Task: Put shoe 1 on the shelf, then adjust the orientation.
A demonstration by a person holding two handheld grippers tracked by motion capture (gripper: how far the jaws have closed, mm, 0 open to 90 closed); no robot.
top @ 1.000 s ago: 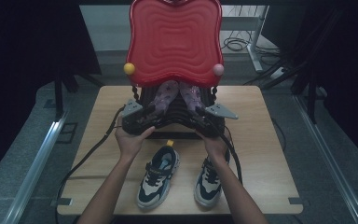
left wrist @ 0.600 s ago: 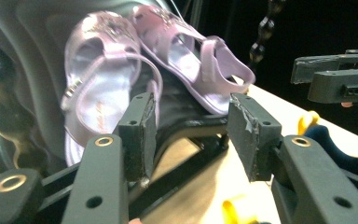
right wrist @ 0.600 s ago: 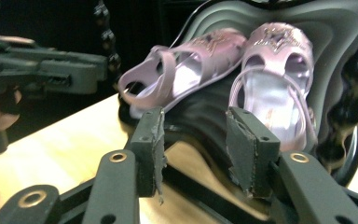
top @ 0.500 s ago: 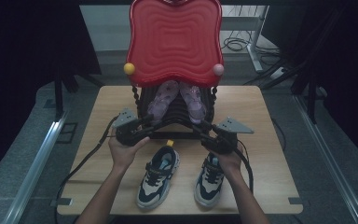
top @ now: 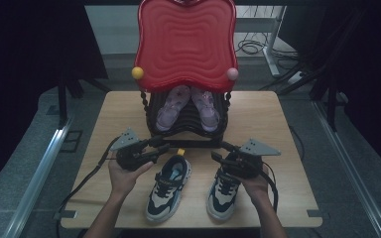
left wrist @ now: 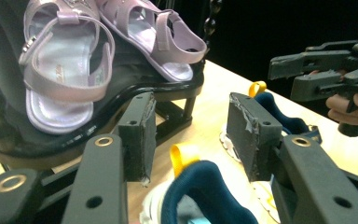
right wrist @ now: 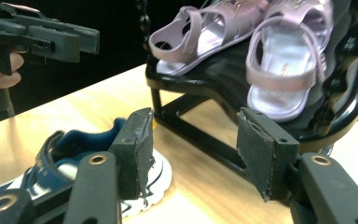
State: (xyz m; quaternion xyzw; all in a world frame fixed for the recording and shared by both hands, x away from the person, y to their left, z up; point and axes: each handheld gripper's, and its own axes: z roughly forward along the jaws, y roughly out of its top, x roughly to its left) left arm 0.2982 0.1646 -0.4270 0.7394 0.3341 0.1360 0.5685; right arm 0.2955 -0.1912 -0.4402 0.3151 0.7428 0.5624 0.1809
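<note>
Two navy and white sneakers (top: 166, 191) (top: 221, 196) lie on the wooden table (top: 278, 124), heels toward a black shoe rack (top: 186, 133). A pair of pink sandals (top: 171, 106) (top: 206, 104) rests on its shelf. My left gripper (top: 163, 146) hovers open just above the left sneaker's heel; its yellow pull loop (left wrist: 182, 156) shows beyond the open left gripper (left wrist: 193, 140). My right gripper (top: 218, 156) hangs over the right sneaker's heel. In the right gripper view that gripper (right wrist: 196, 154) has just been opening, with nothing between its pads and a sneaker (right wrist: 70, 154) lower left.
A big red wavy panel (top: 186, 44) tops the rack, with a yellow ball (top: 137, 73) and a pink ball (top: 232, 74) at its corners. Cables (top: 87, 176) trail off the table's left edge. Metal rails (top: 39, 173) run along the floor on both sides.
Both grippers have drawn back from the rack's sandal shelf toward the person and spread apart, ending over the sneakers' heels. The right gripper's jaws stand wider.
</note>
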